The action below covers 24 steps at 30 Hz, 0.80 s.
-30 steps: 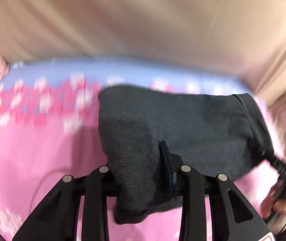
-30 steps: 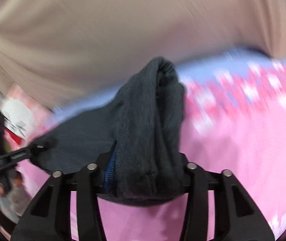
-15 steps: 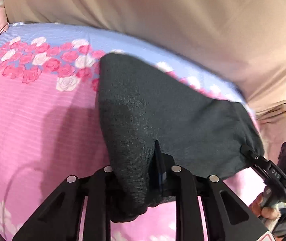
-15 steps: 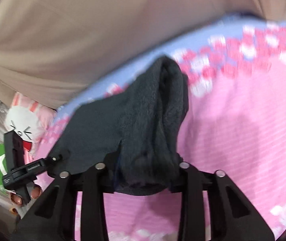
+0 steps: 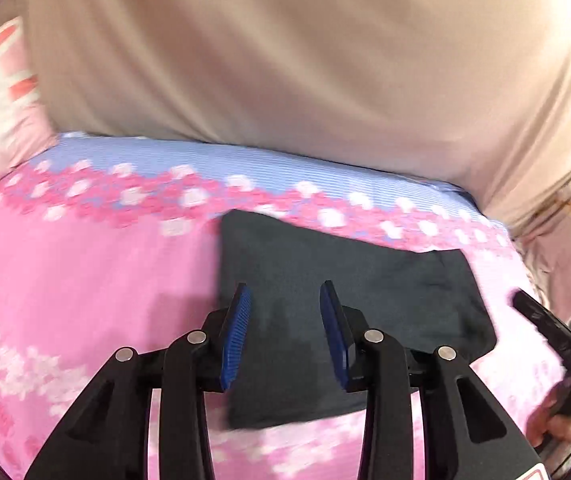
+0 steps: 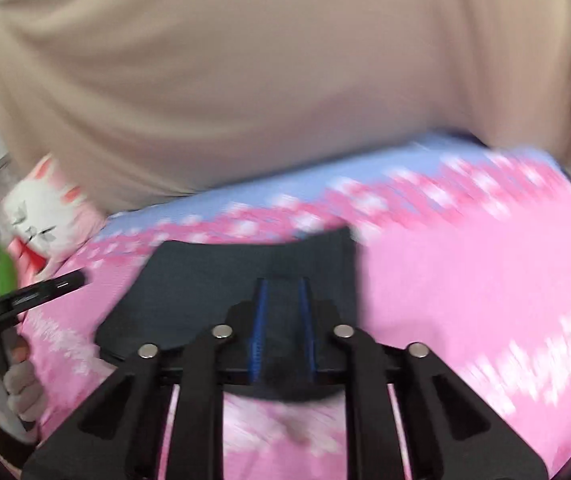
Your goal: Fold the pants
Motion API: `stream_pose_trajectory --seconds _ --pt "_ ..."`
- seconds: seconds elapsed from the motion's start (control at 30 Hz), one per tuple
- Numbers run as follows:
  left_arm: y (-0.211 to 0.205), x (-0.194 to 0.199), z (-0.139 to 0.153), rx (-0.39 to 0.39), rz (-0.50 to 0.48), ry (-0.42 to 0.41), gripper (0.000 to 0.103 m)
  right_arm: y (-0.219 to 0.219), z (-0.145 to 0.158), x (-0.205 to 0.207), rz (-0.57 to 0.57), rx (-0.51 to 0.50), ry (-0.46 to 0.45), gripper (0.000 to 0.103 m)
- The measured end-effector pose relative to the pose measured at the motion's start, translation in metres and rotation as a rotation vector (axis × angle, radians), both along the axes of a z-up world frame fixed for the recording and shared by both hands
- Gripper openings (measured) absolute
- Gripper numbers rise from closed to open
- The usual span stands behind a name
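The dark grey pants [image 5: 365, 288] lie folded flat as a rectangle on the pink flowered bedsheet [image 5: 85, 280]. My left gripper [image 5: 285, 300] is open and empty, its blue pads above the near left part of the pants. In the right wrist view the pants [image 6: 221, 280] lie under my right gripper [image 6: 282, 288], whose blue pads stand slightly apart with nothing between them. The right gripper also shows at the right edge of the left wrist view [image 5: 541, 320]. The left gripper shows at the left of the right wrist view [image 6: 37, 288].
A beige curtain [image 5: 305, 60] hangs behind the bed. A white and pink bunny pillow [image 6: 45, 208] lies at the left end of the bed, also in the left wrist view [image 5: 1, 100]. A blue band [image 5: 205, 160] runs along the sheet's far edge.
Both grippers let go of the pants, which now lie flat on the sheet. Both grippers have drawn back and opened.
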State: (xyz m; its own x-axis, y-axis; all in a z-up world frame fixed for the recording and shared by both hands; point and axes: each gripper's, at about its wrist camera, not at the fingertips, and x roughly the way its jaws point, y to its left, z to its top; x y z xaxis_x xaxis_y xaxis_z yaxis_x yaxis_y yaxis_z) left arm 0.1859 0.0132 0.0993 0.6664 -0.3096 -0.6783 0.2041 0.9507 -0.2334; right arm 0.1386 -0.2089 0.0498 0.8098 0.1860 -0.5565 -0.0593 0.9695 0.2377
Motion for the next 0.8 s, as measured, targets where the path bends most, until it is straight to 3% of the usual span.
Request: stream_pose_trajectory --seconds 0.07,0.1,0.13,0.2,0.33,0.43,0.57,0.7,0.8 --pt "-0.022 0.019 -0.024 0.047 -0.011 0.052 0.034 0.007 -0.016 0.026 -0.02 -0.066 0.044 0.013" --pt "-0.03 0.03 -0.042 0.079 0.001 0.085 0.034 -0.001 -0.037 0.046 -0.067 -0.1 0.117 0.013" --pt "-0.031 0.034 -0.055 0.099 0.016 0.108 0.034 -0.013 -0.055 0.058 -0.105 -0.103 0.186 0.006" --pt "-0.031 0.041 -0.077 0.117 0.024 0.151 0.034 -0.032 -0.065 0.054 -0.115 0.008 0.187 0.005" --pt "-0.034 0.04 -0.073 0.136 0.022 0.118 0.034 -0.023 -0.038 0.017 -0.095 0.038 0.104 0.011" --pt "-0.031 0.035 -0.079 0.152 0.021 0.116 0.034 -0.024 -0.07 0.023 -0.119 -0.023 0.181 0.007" --pt "-0.034 0.031 -0.08 0.174 0.02 0.102 0.034 -0.023 -0.046 -0.012 -0.119 0.075 0.088 0.013" --pt "-0.033 0.031 -0.079 0.165 0.021 0.104 0.034 -0.024 -0.069 -0.022 -0.128 0.035 0.138 0.01" --pt "-0.034 0.026 -0.079 0.174 0.023 0.095 0.034 -0.026 -0.055 -0.029 -0.125 0.088 0.129 0.011"
